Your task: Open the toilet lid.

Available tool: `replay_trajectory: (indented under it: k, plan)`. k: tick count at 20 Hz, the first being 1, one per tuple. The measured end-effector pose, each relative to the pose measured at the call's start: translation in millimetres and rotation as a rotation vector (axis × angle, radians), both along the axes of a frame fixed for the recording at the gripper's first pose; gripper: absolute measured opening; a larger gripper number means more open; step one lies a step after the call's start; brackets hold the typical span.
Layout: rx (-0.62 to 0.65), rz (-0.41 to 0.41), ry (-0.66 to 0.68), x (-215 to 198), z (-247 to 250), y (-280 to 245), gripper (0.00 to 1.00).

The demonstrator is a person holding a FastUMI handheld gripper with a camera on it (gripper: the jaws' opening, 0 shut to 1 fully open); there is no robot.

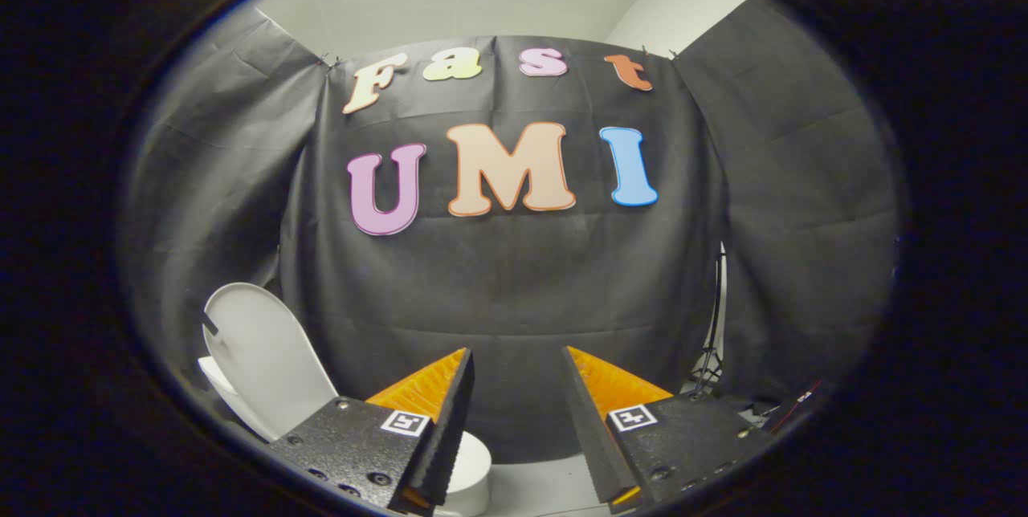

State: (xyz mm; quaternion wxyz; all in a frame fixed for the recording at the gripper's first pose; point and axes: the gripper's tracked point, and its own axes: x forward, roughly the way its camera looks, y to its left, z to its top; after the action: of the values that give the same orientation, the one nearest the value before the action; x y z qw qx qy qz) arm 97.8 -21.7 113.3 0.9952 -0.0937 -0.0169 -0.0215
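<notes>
I am holding my jaws released, gripping nothing. The toilet lid is standing raised at lower left above the bowl; it looks stiff, light, slippery plastic, best hooked at its front rim.

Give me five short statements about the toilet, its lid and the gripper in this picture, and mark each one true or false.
1. The toilet lid is raised and leans back. True.
2. The gripper is shut on the lid. False: its fingers are spread apart with nothing between them, and the lid stands off to the left of them.
3. The toilet bowl shows low down, partly behind the left finger. True.
4. The lid lies flat over the bowl. False: it is tipped up, well away from the bowl's rim.
5. A stand with thin legs stands by the black cloth wall, beyond the right finger. True.
</notes>
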Motion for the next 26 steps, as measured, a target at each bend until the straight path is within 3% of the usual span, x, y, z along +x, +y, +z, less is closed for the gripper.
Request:
replay_trajectory:
  k: [10,21,24,26]
  plan:
    - [-0.037,-0.009,0.048,-13.2,-30.6,-30.6,0.67]
    - [0.011,-0.043,0.088,-26.1,-65.4,-61.3,0.67]
    - [0.016,-0.022,0.095,-28.3,-68.7,-62.2,0.66]
    - [0.020,0.047,0.120,-30.4,-72.6,-55.5,0.67]
